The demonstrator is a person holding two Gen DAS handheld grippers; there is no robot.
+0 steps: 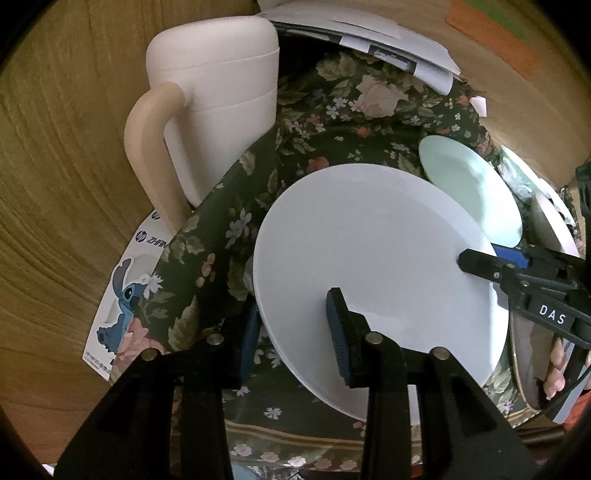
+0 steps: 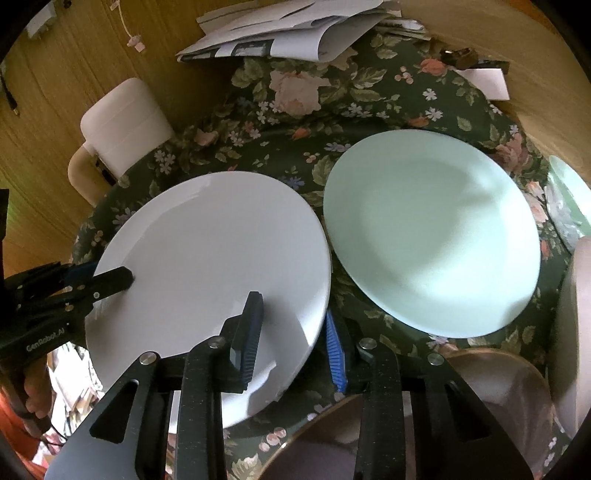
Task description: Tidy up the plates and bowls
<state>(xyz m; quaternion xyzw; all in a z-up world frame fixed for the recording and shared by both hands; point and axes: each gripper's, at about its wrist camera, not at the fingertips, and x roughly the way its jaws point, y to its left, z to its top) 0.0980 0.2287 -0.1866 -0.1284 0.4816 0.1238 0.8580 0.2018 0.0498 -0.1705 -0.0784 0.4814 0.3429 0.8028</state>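
Between both tongs: white plate (image 2: 207, 266), clamped by left tongs (image 1: 295, 328) at nine o'clock, right tongs (image 2: 291, 332) at five; mint plate (image 2: 432, 236) lies toward three o'clock.

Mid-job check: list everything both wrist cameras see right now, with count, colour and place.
white plate: 1, white, left of the green plate, its rim between the fingers of both grippers
green plate: 1, pale green, flat on the cloth
tablecloth: 1, dark green floral, under the plates
jug: 1, white with beige handle, far left
papers: a loose pile, white, far edge
gold-rimmed dish: 1, pale, near right corner, partly hidden
sticker card: 1, blue cartoon figure, under the cloth's left edge
left gripper: 1, black, one finger over the white plate's left rim, one under
right gripper: 1, black, straddling its right rim
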